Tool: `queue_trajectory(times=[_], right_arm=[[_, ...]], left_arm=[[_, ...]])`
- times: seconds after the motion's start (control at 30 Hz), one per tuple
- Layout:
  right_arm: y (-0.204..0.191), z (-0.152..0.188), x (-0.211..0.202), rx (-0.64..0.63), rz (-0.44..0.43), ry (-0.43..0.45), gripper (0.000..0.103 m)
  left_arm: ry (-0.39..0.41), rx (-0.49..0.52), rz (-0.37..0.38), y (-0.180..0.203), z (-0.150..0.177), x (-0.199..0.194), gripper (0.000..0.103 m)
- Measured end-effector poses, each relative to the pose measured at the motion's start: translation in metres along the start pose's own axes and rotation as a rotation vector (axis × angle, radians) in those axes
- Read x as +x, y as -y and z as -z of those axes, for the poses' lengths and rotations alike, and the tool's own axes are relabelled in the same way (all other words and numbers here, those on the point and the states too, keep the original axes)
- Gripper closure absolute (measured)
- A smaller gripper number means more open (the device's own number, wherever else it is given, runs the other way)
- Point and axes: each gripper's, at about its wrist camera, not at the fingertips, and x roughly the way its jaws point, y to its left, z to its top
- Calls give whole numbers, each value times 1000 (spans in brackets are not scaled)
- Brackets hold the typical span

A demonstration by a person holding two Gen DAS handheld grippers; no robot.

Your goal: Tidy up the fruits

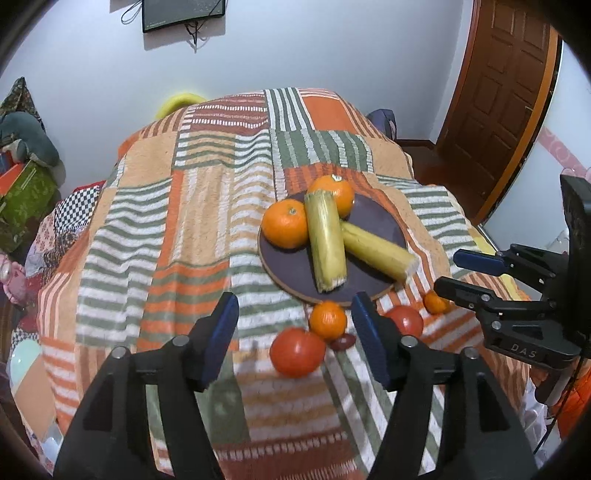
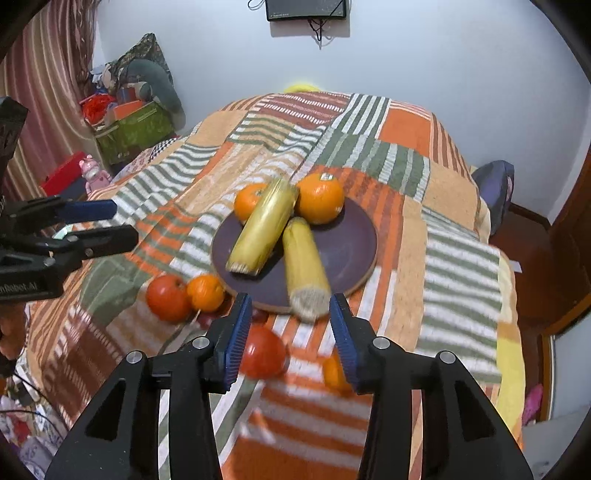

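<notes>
A dark round plate [image 1: 373, 221] [image 2: 343, 243] lies on a striped patchwork blanket. It carries two oranges [image 1: 286, 223] [image 2: 320, 199] and two yellow corn cobs [image 1: 327, 242] [image 2: 304, 266]. In front of the plate, loose on the blanket, lie two tomatoes [image 1: 297, 352] [image 2: 264, 356], two small oranges [image 1: 328, 319] [image 2: 205, 291] and a small dark red fruit [image 1: 343, 342]. My left gripper [image 1: 294, 306] [image 2: 123, 221] hovers open above the near tomato and small orange, holding nothing. To its right, my right gripper [image 2: 291, 302] [image 1: 448, 271] hangs open and empty over the plate's near edge.
The blanket [image 1: 192, 206] covers a raised surface that drops off at every side. A green box and clutter [image 2: 133, 129] stand at the left. A wooden door [image 1: 506, 92] is at the right. A dark screen [image 2: 306, 9] hangs on the far wall.
</notes>
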Motion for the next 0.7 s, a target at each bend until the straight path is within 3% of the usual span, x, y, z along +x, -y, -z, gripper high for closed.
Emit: queue_trajectory(times=[0.1,0.2,0.7], right_arm=[[-7,9,-2,-4,11,-4,59],[-14,17,-6,-2,3,16,47],[-13,38,32,80,-39,-58,47]], left_arm=[[-37,-3,8,-3,12,-1,34],[-73,6,-3,-5,23,1,32],[-179,-10,24,-14,56,39,31]])
